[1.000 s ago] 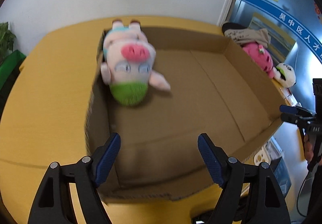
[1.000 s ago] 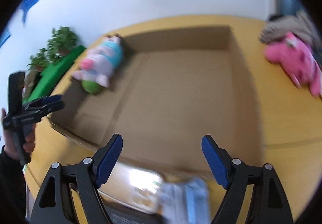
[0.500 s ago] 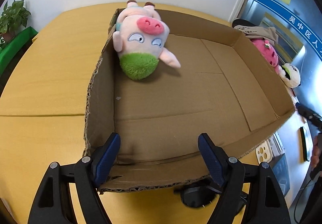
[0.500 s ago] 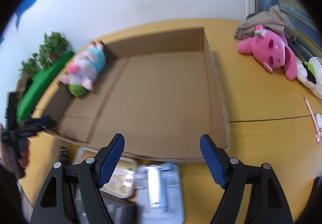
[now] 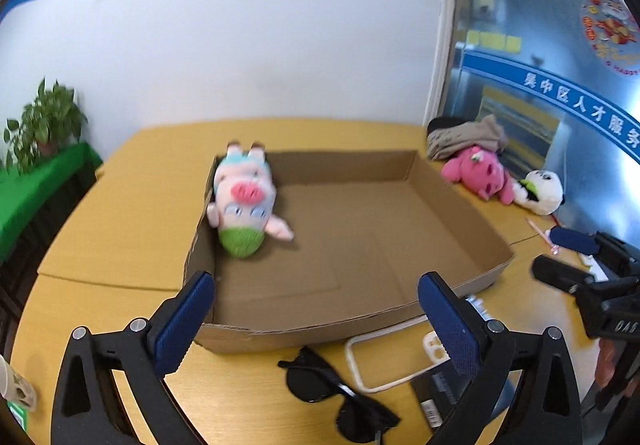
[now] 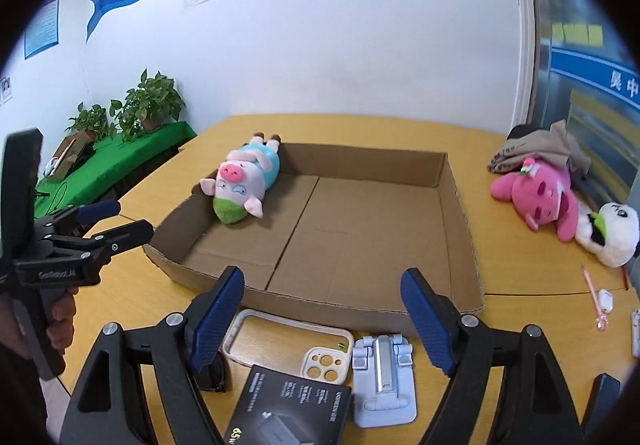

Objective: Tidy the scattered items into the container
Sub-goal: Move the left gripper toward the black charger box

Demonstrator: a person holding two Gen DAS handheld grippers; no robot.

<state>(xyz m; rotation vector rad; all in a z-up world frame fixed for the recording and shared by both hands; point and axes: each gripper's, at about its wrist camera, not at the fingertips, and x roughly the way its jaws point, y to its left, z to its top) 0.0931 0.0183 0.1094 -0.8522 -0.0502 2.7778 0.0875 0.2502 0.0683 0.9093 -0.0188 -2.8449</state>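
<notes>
A shallow cardboard box (image 5: pixel 452 189) (image 6: pixel 460 205) lies on the yellow table. A pink pig plush (image 5: pixel 242 205) (image 6: pixel 240 185) rests in its far left corner. My left gripper (image 5: pixel 316 321) is open and empty, above the box's near wall; it also shows in the right wrist view (image 6: pixel 108 223). My right gripper (image 6: pixel 322 315) is open and empty, above the near edge; it also shows in the left wrist view (image 5: pixel 560 257). Black sunglasses (image 5: pixel 340 397), a phone case (image 6: pixel 288 345), a black box (image 6: pixel 288 409) and a blue phone stand (image 6: pixel 384 381) lie in front of the box.
A magenta plush (image 6: pixel 540 193), a panda plush (image 6: pixel 608 233) and a beige cloth (image 6: pixel 536 151) lie right of the box. A pink pen (image 6: pixel 594 297) lies on the table's right. Potted plants (image 6: pixel 148 109) stand on a green bench at left.
Both grippers have pulled back and up from over the box. The small items in front of the box have come into view. The pig plush has stayed in its corner.
</notes>
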